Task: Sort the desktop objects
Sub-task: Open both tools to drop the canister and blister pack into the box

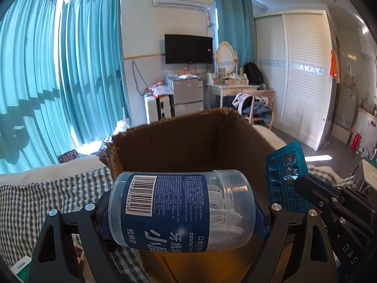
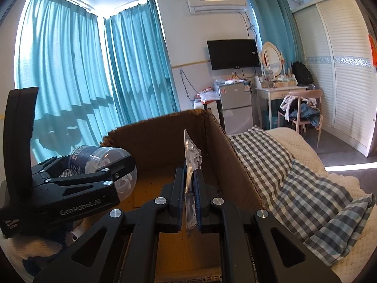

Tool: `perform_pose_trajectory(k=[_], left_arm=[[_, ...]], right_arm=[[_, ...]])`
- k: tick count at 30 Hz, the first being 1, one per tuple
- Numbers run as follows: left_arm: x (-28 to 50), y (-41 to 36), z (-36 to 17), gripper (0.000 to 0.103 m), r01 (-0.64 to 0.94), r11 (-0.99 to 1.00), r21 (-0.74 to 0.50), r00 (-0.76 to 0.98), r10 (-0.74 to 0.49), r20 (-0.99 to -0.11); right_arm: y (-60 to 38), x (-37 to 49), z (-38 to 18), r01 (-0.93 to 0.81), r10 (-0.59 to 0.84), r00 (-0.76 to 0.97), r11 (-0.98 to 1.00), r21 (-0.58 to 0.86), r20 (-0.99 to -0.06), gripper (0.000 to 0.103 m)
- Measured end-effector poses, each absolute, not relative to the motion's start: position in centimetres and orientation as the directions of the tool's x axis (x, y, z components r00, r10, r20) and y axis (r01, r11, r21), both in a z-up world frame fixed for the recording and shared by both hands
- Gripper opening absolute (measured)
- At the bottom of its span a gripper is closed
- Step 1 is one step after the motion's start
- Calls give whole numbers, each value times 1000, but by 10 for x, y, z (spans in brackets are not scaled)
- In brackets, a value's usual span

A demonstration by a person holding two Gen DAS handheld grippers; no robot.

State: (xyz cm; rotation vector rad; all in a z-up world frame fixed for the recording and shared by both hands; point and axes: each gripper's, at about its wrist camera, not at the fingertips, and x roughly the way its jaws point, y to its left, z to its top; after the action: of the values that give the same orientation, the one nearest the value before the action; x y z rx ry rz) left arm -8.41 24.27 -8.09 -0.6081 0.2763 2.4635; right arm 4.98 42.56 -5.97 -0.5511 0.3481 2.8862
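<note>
**Both grippers loaded over the open cardboard box**

Your left gripper (image 1: 182, 208) has its fingers spread wide around a clear plastic jar of dental floss picks (image 1: 181, 210). The jar lies on its side across the fingers, barcode to the left, blue label facing you upside down, white picks showing through the clear right end. It hangs above the near edge of the cardboard box (image 1: 179, 146), whose brown walls rise just behind it.

Your right gripper (image 2: 188, 189) has its fingers drawn narrow, pinching a flat blister pack (image 2: 191, 158) edge-on; the pack stands upright and pokes up past the fingertips. In the left wrist view the same pack shows its teal face and foil pockets (image 1: 286, 172), just right of the jar. It too sits over the box's interior, near the front.

The box rests on a bed, with a checked blanket (image 2: 271, 155) and a cream quilt (image 2: 304, 148) lying to its right. Teal curtains (image 2: 70, 75) hang beyond.
</note>
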Motion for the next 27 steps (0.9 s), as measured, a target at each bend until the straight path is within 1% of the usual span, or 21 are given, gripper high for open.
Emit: perform_pose_trajectory(k=[6, 10, 13, 14, 17, 20, 23, 27], left_arm=[[-97, 254, -98, 90, -605, -795, 47, -684, 489, -541], [-101, 257, -98, 90, -606, -794, 46, -677, 485, -553], [-105, 254, -97, 91, -593, -805, 23, -672, 479, -565], [-109, 253, -95, 94, -588, -809, 9, -670, 481, -566], [-110, 246, -93, 96, -566, -824, -14, -680, 476, -558], [-108, 241, -88, 97, -547, -837, -7, -696, 460, -551], [-101, 233, -77, 100, -540, -841, -27, -702, 468, -537], [-91, 220, -59, 100, -529, -848, -26, -727, 469, -503]], right_arm=[[428, 29, -77, -244, 143, -886, -953, 182, -441, 8], [431, 22, -86, -261, 156, -868, -951, 166, -471, 8], [429, 21, -87, -265, 163, -859, -953, 149, -486, 8], [429, 21, -86, -264, 163, -860, -953, 148, -485, 8], [424, 24, -81, -282, 199, -854, -953, 107, -480, 8], [424, 28, -78, -315, 253, -841, -948, 53, -478, 8], [423, 35, -72, -318, 263, -844, -947, 42, -468, 8], [419, 45, -60, -317, 272, -855, -948, 31, -441, 8]])
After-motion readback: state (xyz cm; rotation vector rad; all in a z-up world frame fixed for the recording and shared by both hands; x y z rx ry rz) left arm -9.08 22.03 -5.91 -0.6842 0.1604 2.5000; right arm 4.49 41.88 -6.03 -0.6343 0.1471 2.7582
